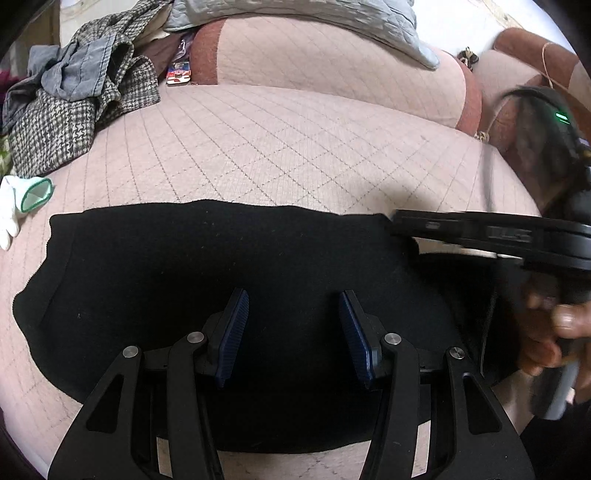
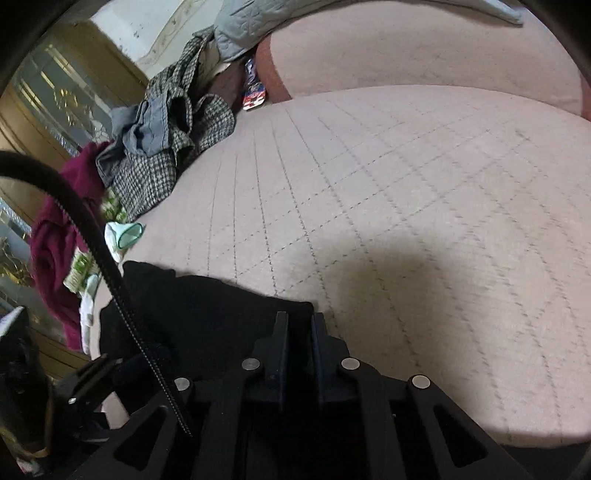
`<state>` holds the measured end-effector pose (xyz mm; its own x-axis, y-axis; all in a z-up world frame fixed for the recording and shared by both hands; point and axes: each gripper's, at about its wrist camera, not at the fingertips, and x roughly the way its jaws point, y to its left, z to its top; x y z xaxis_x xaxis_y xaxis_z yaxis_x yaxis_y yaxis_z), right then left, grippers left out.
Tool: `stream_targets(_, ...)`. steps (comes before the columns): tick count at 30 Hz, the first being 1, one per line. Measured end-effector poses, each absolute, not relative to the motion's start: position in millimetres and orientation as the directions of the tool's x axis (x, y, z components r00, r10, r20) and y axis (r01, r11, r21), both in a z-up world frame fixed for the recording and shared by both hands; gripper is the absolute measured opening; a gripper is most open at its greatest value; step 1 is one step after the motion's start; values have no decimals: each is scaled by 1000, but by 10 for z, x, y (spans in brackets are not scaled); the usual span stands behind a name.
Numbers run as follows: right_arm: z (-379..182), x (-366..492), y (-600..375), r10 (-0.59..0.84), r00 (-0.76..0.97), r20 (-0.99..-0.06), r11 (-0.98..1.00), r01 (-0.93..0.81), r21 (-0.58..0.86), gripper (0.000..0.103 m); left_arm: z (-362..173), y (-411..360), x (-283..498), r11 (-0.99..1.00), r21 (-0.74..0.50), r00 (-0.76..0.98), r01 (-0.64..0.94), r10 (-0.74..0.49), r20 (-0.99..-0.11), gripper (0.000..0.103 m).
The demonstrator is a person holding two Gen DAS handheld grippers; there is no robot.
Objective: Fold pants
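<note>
left gripper (image 1: 293,332): jaws apart, hovering over the pants, holding nothing
right gripper (image 2: 300,345): jaws clamped on the cloth's right corner
pants (image 1: 221,280): compact black rectangle on the quilted mattress (image 1: 295,147)
progress: looks mostly folded; likely a final fold or smoothing left

Surface is a pink quilted cover (image 1: 280,147) with diamond stitching, fills most of both views. Behind it a pink bolster (image 1: 332,70) with dark red ends; a grey quilted pillow (image 1: 314,18) lies on top of it. Far left corner: heap of clothes (image 1: 77,99), houndstooth fabric with a grey-blue garment on top. Maroon cloth (image 2: 59,229) hangs off the left edge, just beside the heap. Left of that, a wooden cabinet (image 2: 48,99) with gold-patterned glass panels. White wall (image 2: 155,26) behind the cabinet and pillow. Light is soft, diffuse, one blurred shadow on the cover.
</note>
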<state>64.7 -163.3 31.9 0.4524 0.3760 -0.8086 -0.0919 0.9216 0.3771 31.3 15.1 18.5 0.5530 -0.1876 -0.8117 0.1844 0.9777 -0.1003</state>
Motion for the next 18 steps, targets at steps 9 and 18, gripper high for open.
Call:
stream_targets(9, 988, -243, -2394, 285, 531, -798, 953, -62, 298, 12, 297, -275, 201, 944, -127, 572, 306, -289, -768, 51)
stream_targets(18, 979, -1262, -3153, 163, 536, -829, 966, 82, 244, 27, 342, -672, 106, 894, -158, 523, 419, -380, -763, 51)
